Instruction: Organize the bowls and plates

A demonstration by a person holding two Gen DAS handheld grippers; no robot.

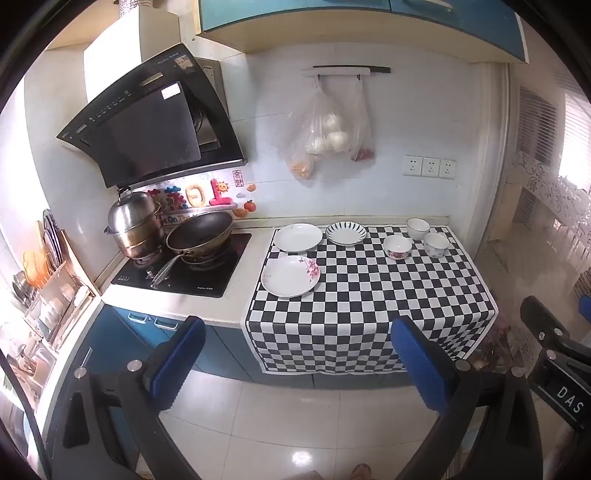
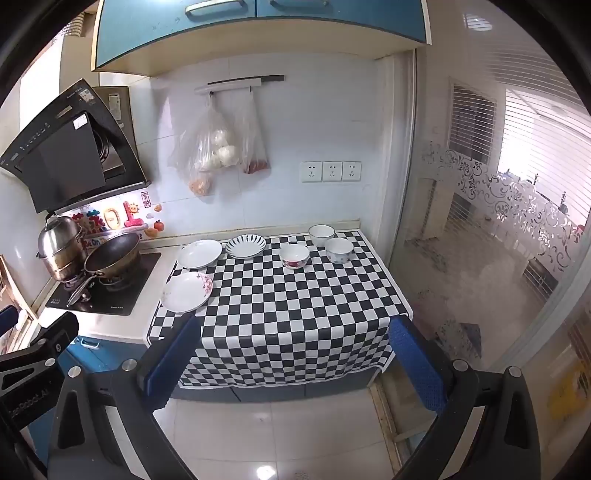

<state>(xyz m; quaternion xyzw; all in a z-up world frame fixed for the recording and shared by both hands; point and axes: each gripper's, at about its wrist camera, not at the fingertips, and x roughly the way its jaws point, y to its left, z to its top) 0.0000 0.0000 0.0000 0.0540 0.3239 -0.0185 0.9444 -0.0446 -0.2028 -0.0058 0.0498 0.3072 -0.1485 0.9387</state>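
Nearest the cameras, the left hand-held gripper (image 1: pixel 297 354) and the right hand-held gripper (image 2: pixel 295 354) both hang over a pale glossy tiled floor (image 1: pixel 280 417), each with its blue-padded jaws spread wide and nothing between them. Both stand well short of the tabletop (image 1: pixel 255 243).

Beyond the floor come blue cabinet fronts (image 1: pixel 122 339), and over them a black-and-white checkered cloth (image 1: pixel 369 295) that covers the right part of the tabletop and drapes down its front edge.

On the cloth's near left corner lies a white plate with pink blossoms (image 1: pixel 290 276), partly overhanging onto the bare top. Behind it sits a plain white plate (image 1: pixel 297 237), and just to its right a plate with dark radiating stripes (image 1: pixel 346 233). Further right stand three bowls close together: a bowl with red flowers (image 1: pixel 398 247), a bowl with a faint blue pattern (image 1: pixel 436 244), and behind them a white bowl with a dark rim (image 1: pixel 418 228). All six pieces sit upright and separate, none stacked.

Left of the cloth, a black cooktop (image 1: pixel 177 273) carries a dark wok (image 1: pixel 201 232) and a steel steamer pot (image 1: pixel 135 225), under a slanted black range hood (image 1: pixel 147 122). On the white tiled wall (image 1: pixel 406 122) hang plastic bags (image 1: pixel 325 133) from a rail, beside three sockets (image 1: pixel 429 166). Blue upper cabinets (image 2: pixel 258 33) are above, and a glass door (image 2: pixel 498 221) is to the right.
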